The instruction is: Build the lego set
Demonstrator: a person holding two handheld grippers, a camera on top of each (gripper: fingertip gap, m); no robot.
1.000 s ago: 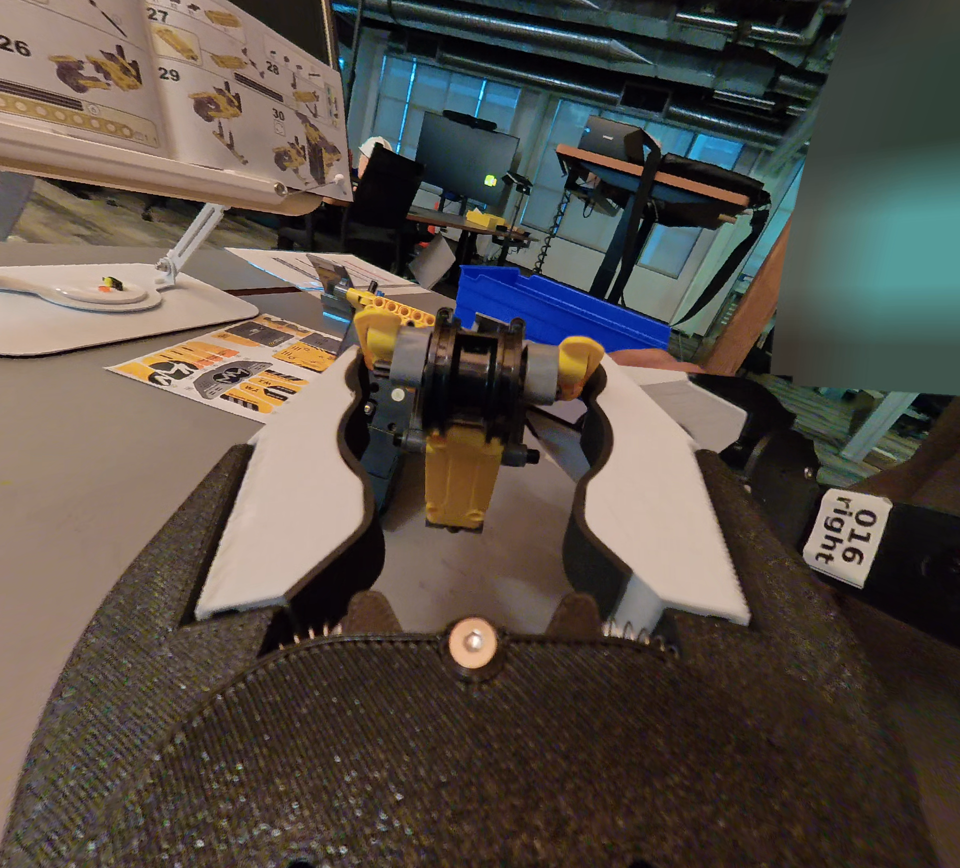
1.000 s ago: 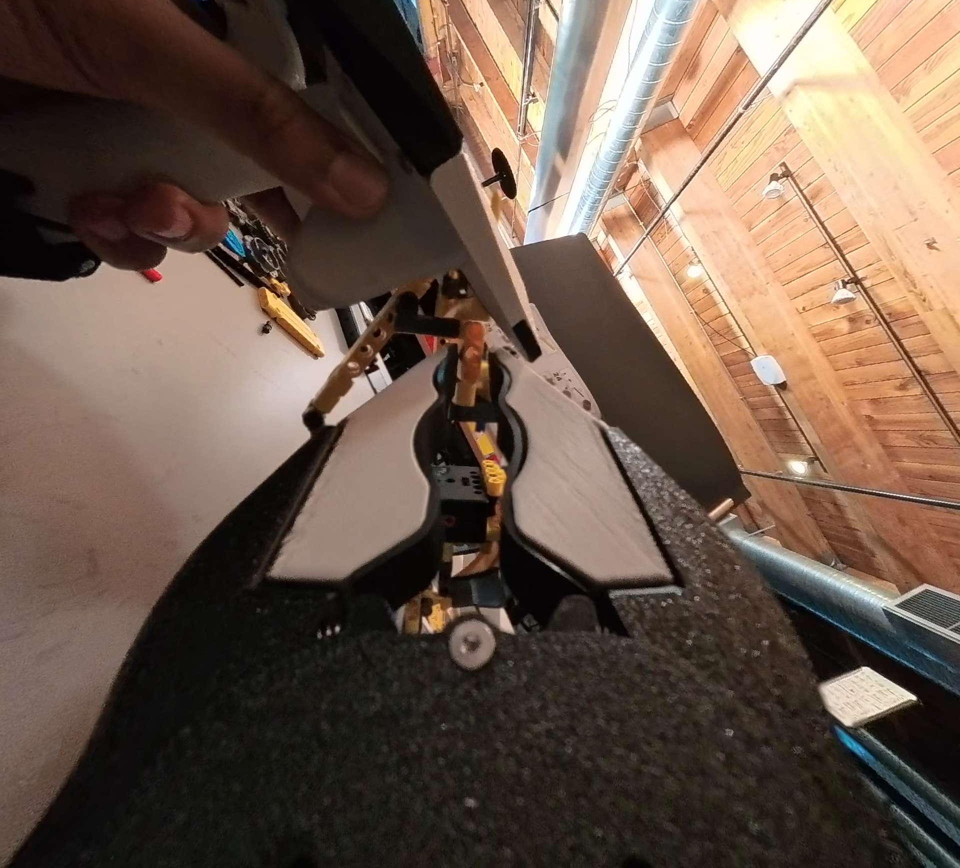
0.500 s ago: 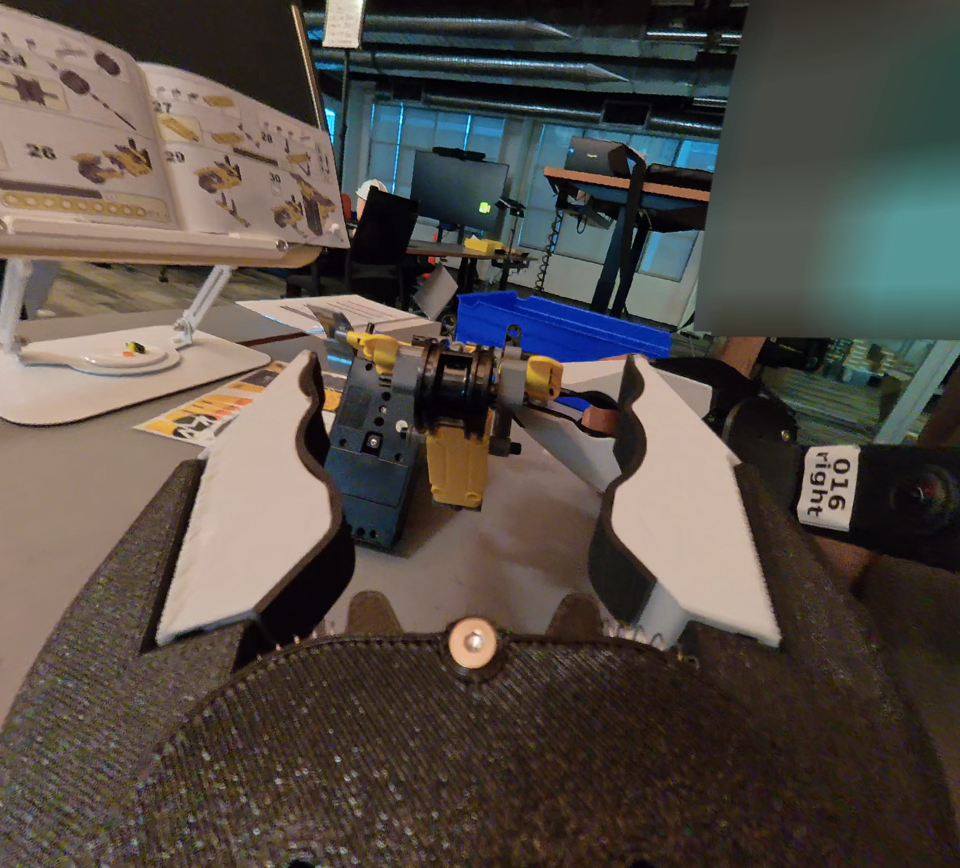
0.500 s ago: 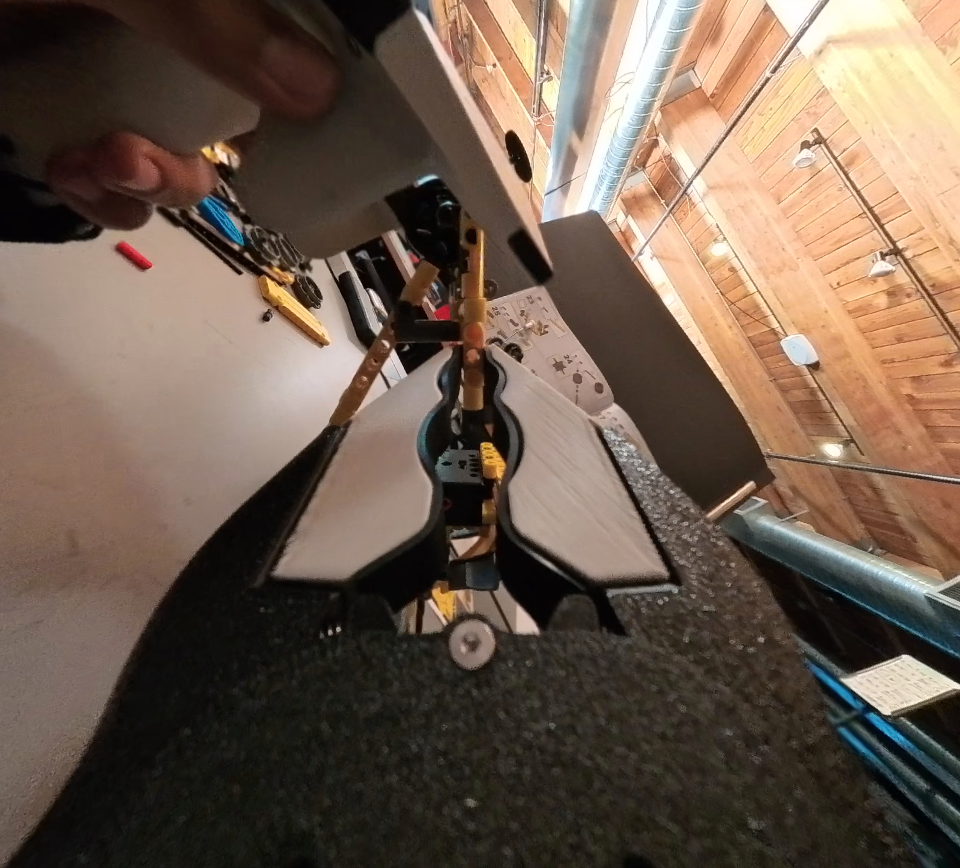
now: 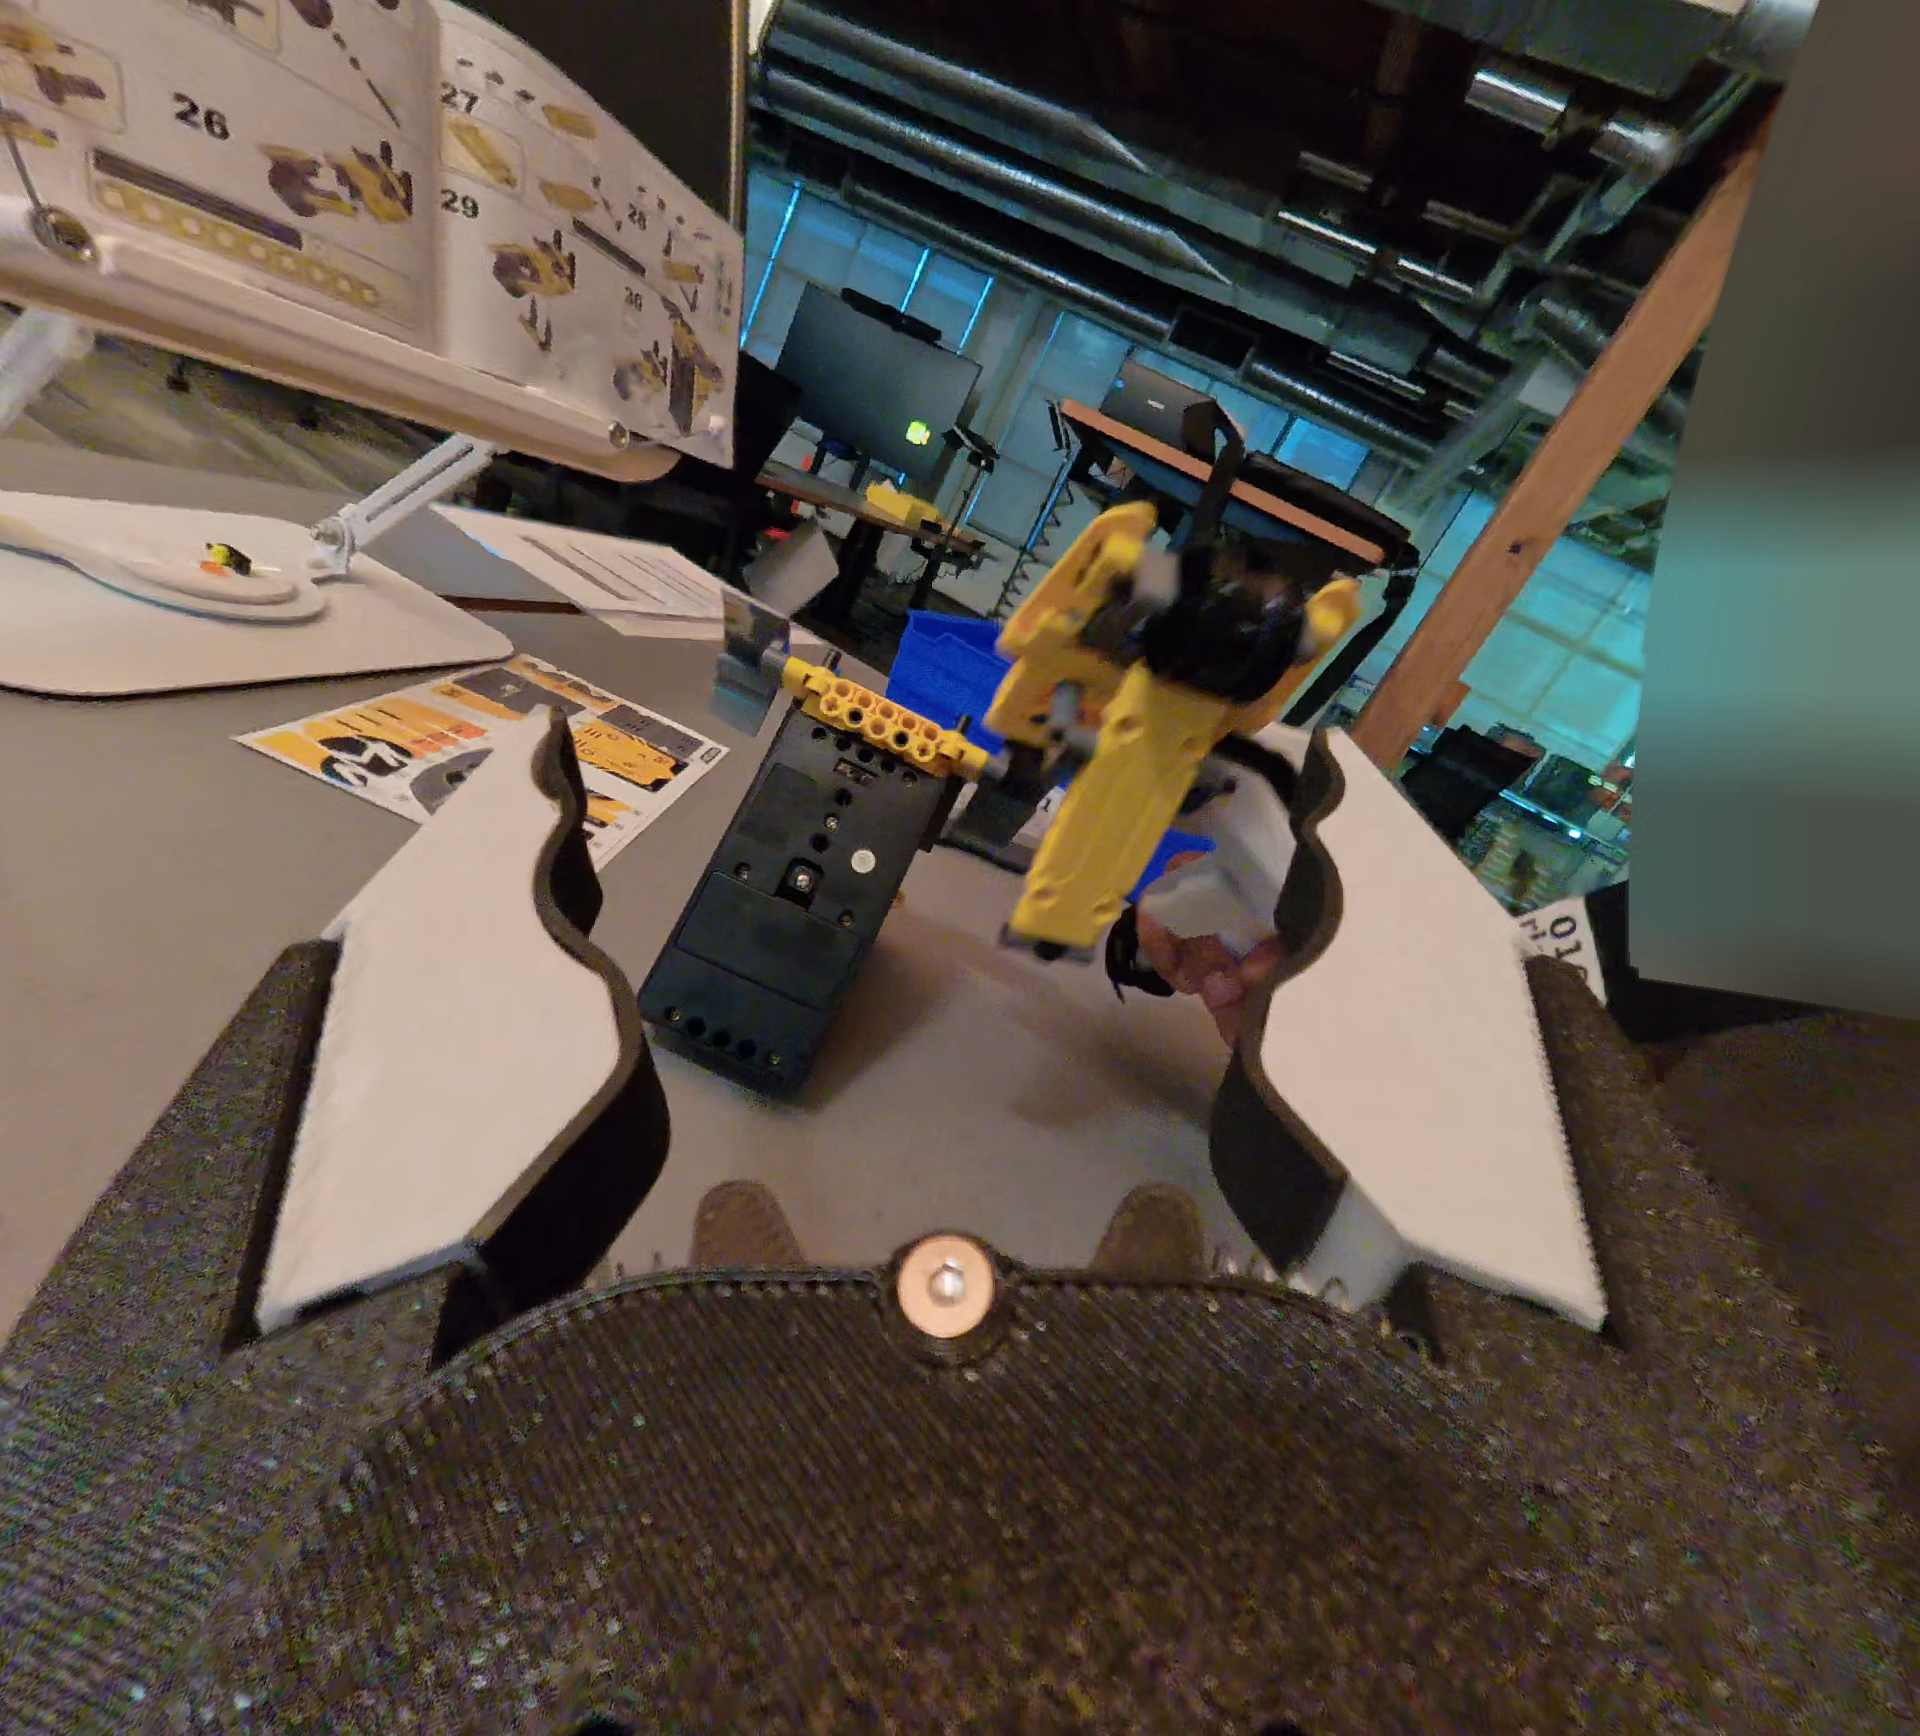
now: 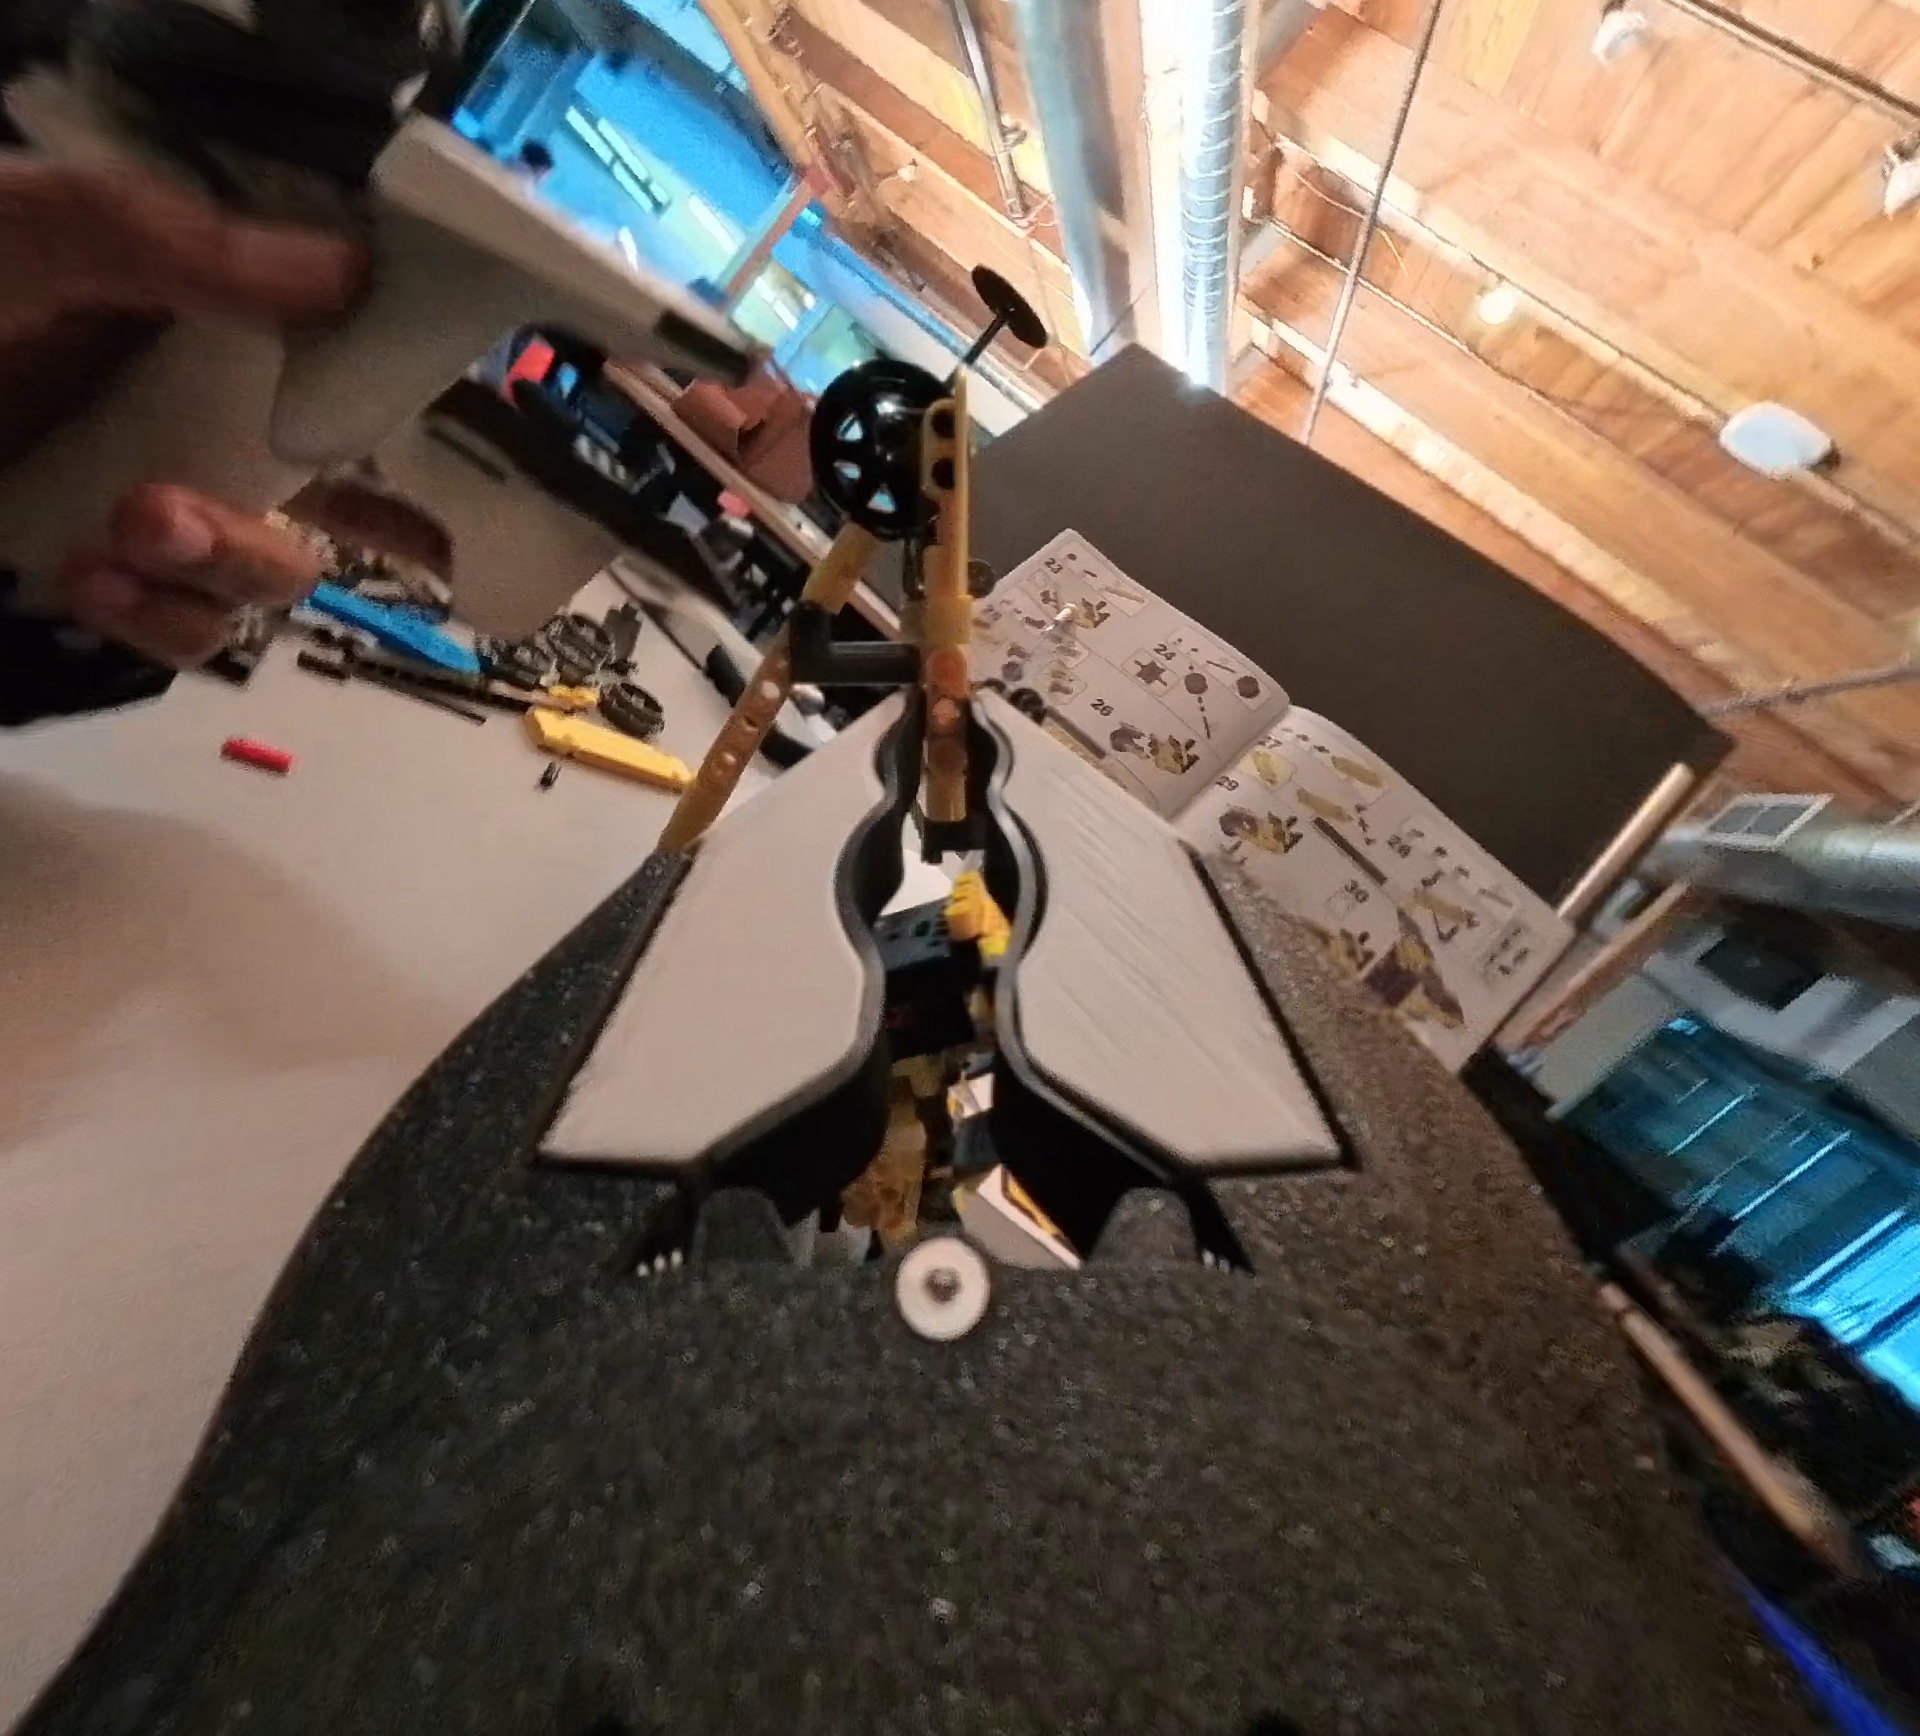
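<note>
The left claw (image 5: 930,865) is spread wide and holds nothing. Between its fingers, toward 11 o'clock, a black block (image 5: 800,897) with a yellow beam (image 5: 883,718) on top stands tilted on the counter (image 5: 125,897), apart from both fingers. At 1 o'clock a blurred yellow-and-black model (image 5: 1127,720) hangs above the counter, close to the right finger. At 10 o'clock a yellow sheet (image 5: 457,741) lies flat, and beyond it a white stand (image 5: 239,606) carries an open booklet (image 5: 343,159). A blue bin (image 5: 951,663) is at 12 o'clock, partly behind the model.

The right claw (image 6: 940,730) is pressed together, pinching a thin yellow beam of the model (image 6: 940,606), which sticks out at 12 o'clock with a black wheel (image 6: 878,460) on its far end. At 10 o'clock a hand (image 6: 156,439) holds the other claw, blurred. Loose parts (image 6: 582,710) lie on the counter at 10 o'clock, and a small red piece (image 6: 255,753) is farther left. The booklet (image 6: 1278,803) is at 2 o'clock.
</note>
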